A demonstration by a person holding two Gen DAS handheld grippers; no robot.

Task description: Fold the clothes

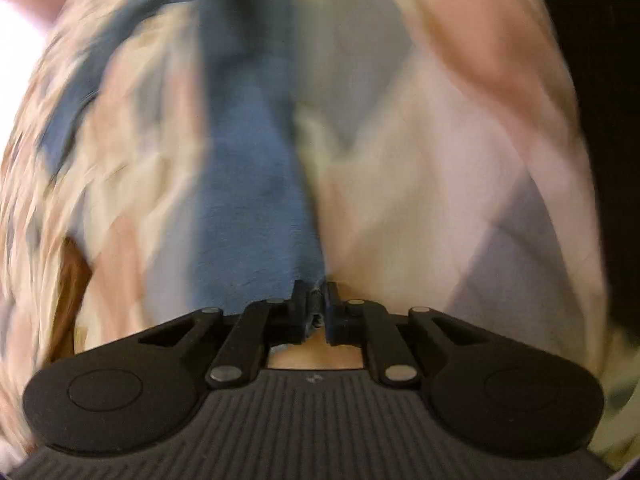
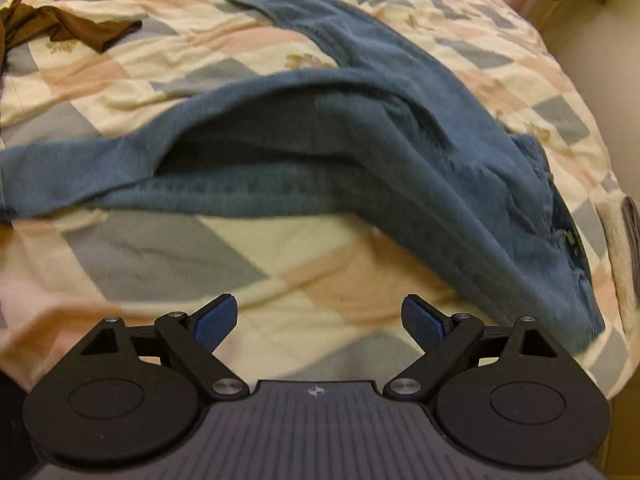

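A pair of blue jeans lies across a patchwork quilt, one leg stretching to the far side and the other running left. The waist end hangs near the bed's right edge. My right gripper hovers over bare quilt just in front of the jeans, open, with nothing between its blue pads. In the blurred left wrist view, my left gripper is shut on a strip of the blue jeans that runs away from its fingers.
A brown garment lies crumpled at the far left of the bed. The quilt's right edge drops off toward a pale wall. A cream and grey cloth sits at the right edge.
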